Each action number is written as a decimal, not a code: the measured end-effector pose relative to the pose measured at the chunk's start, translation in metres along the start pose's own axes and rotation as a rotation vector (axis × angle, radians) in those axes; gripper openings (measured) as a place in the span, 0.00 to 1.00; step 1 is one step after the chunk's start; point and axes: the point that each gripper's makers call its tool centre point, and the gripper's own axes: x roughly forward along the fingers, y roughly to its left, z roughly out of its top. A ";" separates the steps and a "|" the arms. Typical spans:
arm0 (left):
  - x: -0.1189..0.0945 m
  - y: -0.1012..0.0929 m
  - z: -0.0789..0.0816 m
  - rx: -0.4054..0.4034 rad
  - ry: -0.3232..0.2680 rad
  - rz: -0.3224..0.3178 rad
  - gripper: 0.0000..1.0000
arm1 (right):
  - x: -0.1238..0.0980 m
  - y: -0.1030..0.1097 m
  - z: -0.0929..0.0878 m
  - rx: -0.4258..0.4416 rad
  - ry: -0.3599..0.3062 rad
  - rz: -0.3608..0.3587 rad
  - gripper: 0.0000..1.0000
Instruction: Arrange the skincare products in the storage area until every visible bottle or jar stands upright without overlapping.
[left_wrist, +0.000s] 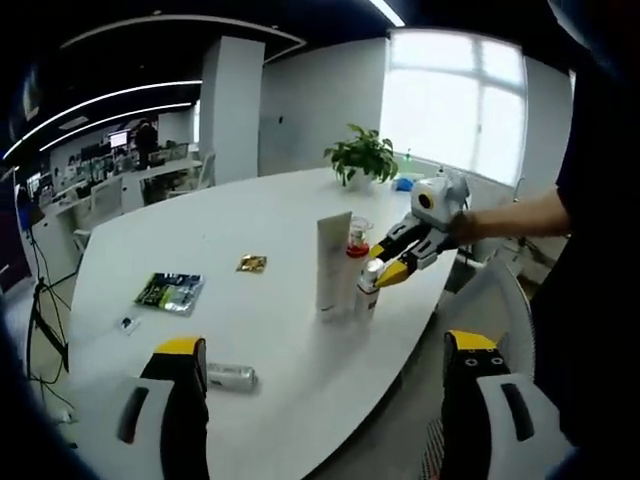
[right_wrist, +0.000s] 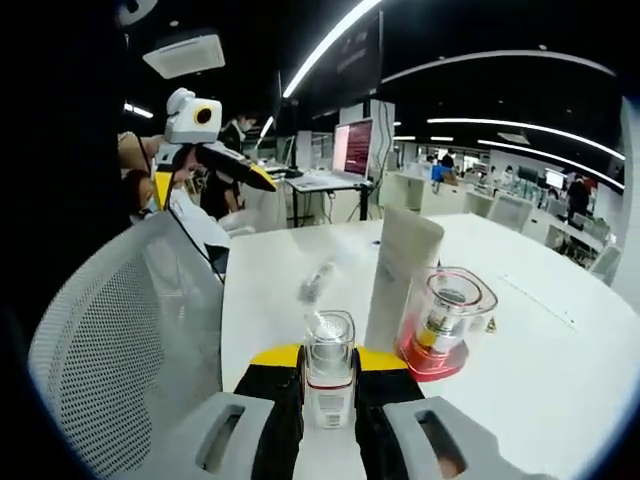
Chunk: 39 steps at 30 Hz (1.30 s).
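Beside the tall white upright tube (right_wrist: 400, 275) on the white worktop (left_wrist: 270, 330), a small clear silver-capped bottle (right_wrist: 329, 372) is pinched between the jaws of the right gripper (right_wrist: 329, 385). A red-based clear-capped jar (right_wrist: 443, 328) is seen just beside the tube. Nearer the left gripper (left_wrist: 325, 400), whose jaws are spread, a silver bottle (left_wrist: 231, 377) is seen lying flat.
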 end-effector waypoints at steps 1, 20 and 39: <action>0.000 0.001 0.000 0.000 0.001 0.001 0.92 | 0.000 0.000 -0.001 0.001 0.002 0.002 0.09; 0.009 0.000 -0.003 -0.002 0.011 -0.029 0.91 | -0.002 0.011 -0.020 -0.029 0.122 0.048 0.13; 0.006 0.005 -0.013 -0.014 0.018 -0.016 0.90 | 0.005 0.007 -0.071 0.062 0.231 0.001 0.12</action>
